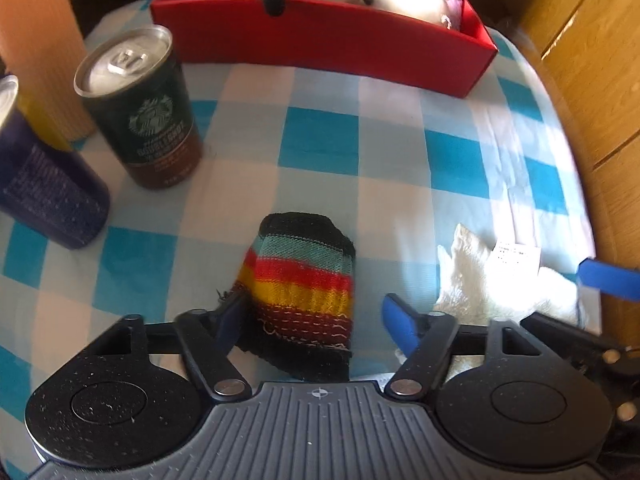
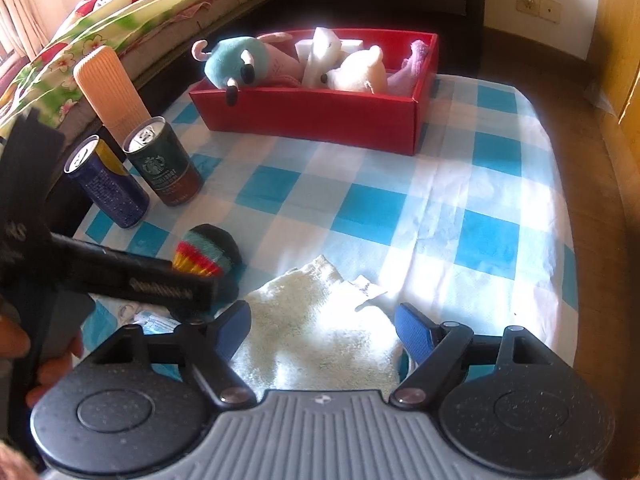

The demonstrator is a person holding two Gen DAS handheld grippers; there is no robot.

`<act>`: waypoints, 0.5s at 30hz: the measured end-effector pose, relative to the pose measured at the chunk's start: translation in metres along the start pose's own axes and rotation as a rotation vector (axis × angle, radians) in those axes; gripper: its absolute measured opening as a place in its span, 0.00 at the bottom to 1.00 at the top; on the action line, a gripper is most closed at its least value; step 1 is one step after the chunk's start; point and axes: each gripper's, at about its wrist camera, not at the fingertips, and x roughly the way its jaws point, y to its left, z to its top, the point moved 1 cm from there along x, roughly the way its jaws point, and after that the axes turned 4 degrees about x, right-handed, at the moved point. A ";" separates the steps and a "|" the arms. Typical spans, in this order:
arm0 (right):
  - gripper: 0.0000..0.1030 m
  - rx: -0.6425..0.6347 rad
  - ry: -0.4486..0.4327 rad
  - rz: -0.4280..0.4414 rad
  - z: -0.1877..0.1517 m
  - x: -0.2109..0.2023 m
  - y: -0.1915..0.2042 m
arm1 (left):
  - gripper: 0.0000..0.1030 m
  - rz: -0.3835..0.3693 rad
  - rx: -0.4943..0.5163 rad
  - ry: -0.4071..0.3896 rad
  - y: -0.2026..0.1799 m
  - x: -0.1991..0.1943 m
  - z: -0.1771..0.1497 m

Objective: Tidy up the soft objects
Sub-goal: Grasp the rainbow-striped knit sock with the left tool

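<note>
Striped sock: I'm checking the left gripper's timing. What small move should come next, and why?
Probably close the left gripper on the striped sock. Its blue fingers stand open on either side of the sock, which lies loose on the checked cloth, while the red box already holds plush toys.

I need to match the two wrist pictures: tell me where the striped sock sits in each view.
Left wrist: striped sock low centre, between the open fingers of the left gripper.
Right wrist: striped sock left of centre, partly behind the left gripper's black body.
Shared landmark: red box at the cloth's far end.
</note>
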 end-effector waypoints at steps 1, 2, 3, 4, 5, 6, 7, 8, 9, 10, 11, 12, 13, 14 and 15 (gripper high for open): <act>0.56 0.000 0.002 -0.003 0.001 0.000 -0.001 | 0.43 0.003 -0.001 -0.002 0.001 -0.002 0.000; 0.56 -0.002 0.005 -0.007 0.002 0.000 -0.002 | 0.38 -0.013 -0.014 -0.005 0.005 -0.004 0.001; 0.56 -0.003 0.006 -0.009 0.002 0.000 -0.004 | 0.29 -0.038 -0.036 -0.006 0.009 -0.006 0.001; 0.56 -0.001 0.004 -0.011 0.003 -0.001 -0.005 | 0.24 -0.059 -0.058 -0.009 0.014 -0.009 0.002; 0.56 0.005 0.000 -0.011 0.005 -0.002 -0.008 | 0.23 -0.069 -0.071 -0.016 0.015 -0.009 0.004; 0.56 0.010 0.000 -0.010 0.006 -0.003 -0.010 | 0.20 -0.069 -0.080 -0.028 0.017 -0.012 0.005; 0.56 0.010 0.007 -0.007 0.007 -0.002 -0.011 | 0.19 -0.069 -0.091 -0.042 0.020 -0.015 0.005; 0.56 0.008 0.015 -0.007 0.008 0.000 -0.012 | 0.18 -0.077 -0.102 -0.055 0.022 -0.020 0.006; 0.57 0.005 0.023 -0.010 0.008 0.002 -0.012 | 0.18 -0.093 -0.112 -0.069 0.025 -0.025 0.006; 0.58 -0.004 0.036 -0.012 0.007 0.004 -0.012 | 0.18 -0.110 -0.123 -0.085 0.028 -0.030 0.008; 0.59 -0.018 0.052 -0.012 0.006 0.008 -0.011 | 0.18 -0.124 -0.134 -0.100 0.031 -0.036 0.009; 0.61 -0.035 0.068 -0.012 0.004 0.011 -0.009 | 0.18 -0.136 -0.144 -0.111 0.033 -0.041 0.009; 0.62 -0.053 0.082 -0.009 0.003 0.015 -0.007 | 0.18 -0.150 -0.152 -0.122 0.035 -0.045 0.010; 0.62 -0.068 0.096 0.005 0.002 0.018 -0.003 | 0.18 -0.165 -0.162 -0.129 0.036 -0.048 0.011; 0.63 -0.087 0.111 0.022 0.001 0.022 0.001 | 0.19 -0.182 -0.173 -0.132 0.037 -0.050 0.013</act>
